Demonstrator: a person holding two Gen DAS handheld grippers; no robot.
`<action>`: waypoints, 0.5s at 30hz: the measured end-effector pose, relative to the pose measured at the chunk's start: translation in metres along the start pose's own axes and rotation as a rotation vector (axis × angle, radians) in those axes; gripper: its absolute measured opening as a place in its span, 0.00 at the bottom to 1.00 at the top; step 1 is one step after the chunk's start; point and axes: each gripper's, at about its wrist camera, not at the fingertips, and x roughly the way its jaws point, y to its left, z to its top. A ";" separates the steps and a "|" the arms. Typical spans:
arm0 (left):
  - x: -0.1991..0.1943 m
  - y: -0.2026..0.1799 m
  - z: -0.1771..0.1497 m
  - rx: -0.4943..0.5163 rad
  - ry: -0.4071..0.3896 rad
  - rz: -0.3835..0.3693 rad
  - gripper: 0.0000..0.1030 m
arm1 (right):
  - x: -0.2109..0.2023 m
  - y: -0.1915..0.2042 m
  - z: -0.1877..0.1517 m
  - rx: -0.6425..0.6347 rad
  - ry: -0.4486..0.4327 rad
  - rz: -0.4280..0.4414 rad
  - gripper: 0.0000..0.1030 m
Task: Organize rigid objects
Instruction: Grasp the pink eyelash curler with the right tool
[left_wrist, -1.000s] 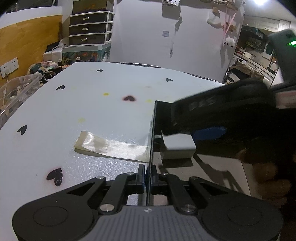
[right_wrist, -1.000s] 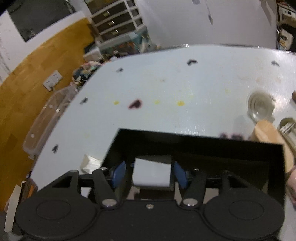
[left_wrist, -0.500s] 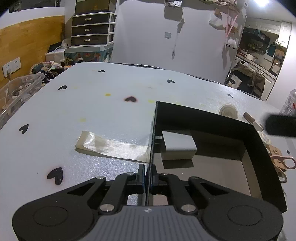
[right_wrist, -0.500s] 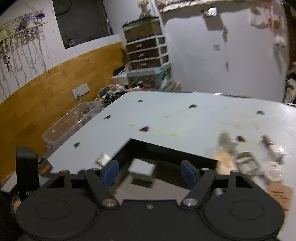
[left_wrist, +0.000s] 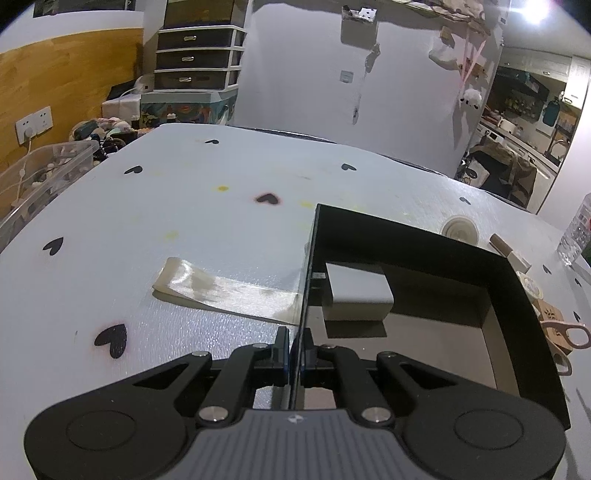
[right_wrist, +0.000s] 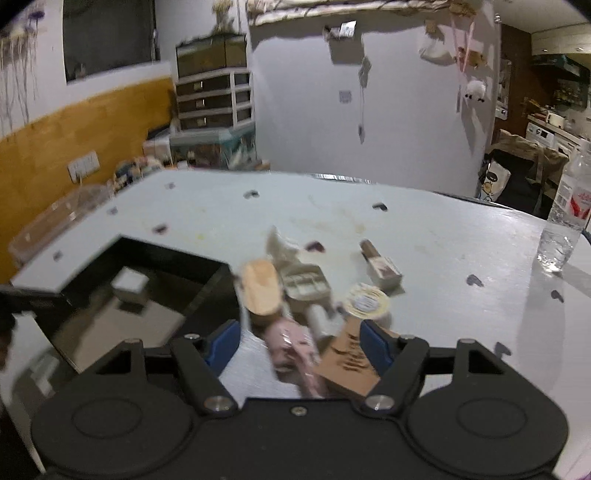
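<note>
My left gripper (left_wrist: 294, 354) is shut on the left wall of a black open box (left_wrist: 406, 236) on the white table. A white block (left_wrist: 356, 291) lies inside the box, near its far left corner. My right gripper (right_wrist: 301, 341) is open and empty, above a pile of small objects right of the box (right_wrist: 177, 254): a wooden oval piece (right_wrist: 260, 286), a tape roll (right_wrist: 365, 301), a pink-handled item (right_wrist: 291, 347) and a brown card (right_wrist: 349, 363). The white block also shows in the right wrist view (right_wrist: 129, 284).
A strip of clear tape (left_wrist: 225, 290) lies on the table left of the box. A water bottle (right_wrist: 565, 218) stands at the far right. A clear bin (left_wrist: 33, 177) sits beyond the table's left edge. A small wooden stamp (right_wrist: 380, 264) lies behind the pile.
My right gripper let go of the white block in the box, opened, pulled out and swung right over the pile. My left gripper has kept its hold on the box wall.
</note>
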 end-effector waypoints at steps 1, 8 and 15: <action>0.000 0.000 -0.001 -0.001 -0.001 0.001 0.05 | 0.006 -0.002 0.000 -0.026 0.015 0.003 0.69; -0.001 0.000 0.000 -0.017 -0.001 0.005 0.05 | 0.045 0.005 0.001 -0.198 0.148 0.039 0.52; -0.001 0.003 0.000 -0.027 -0.001 0.001 0.05 | 0.068 0.011 -0.002 -0.282 0.232 0.042 0.46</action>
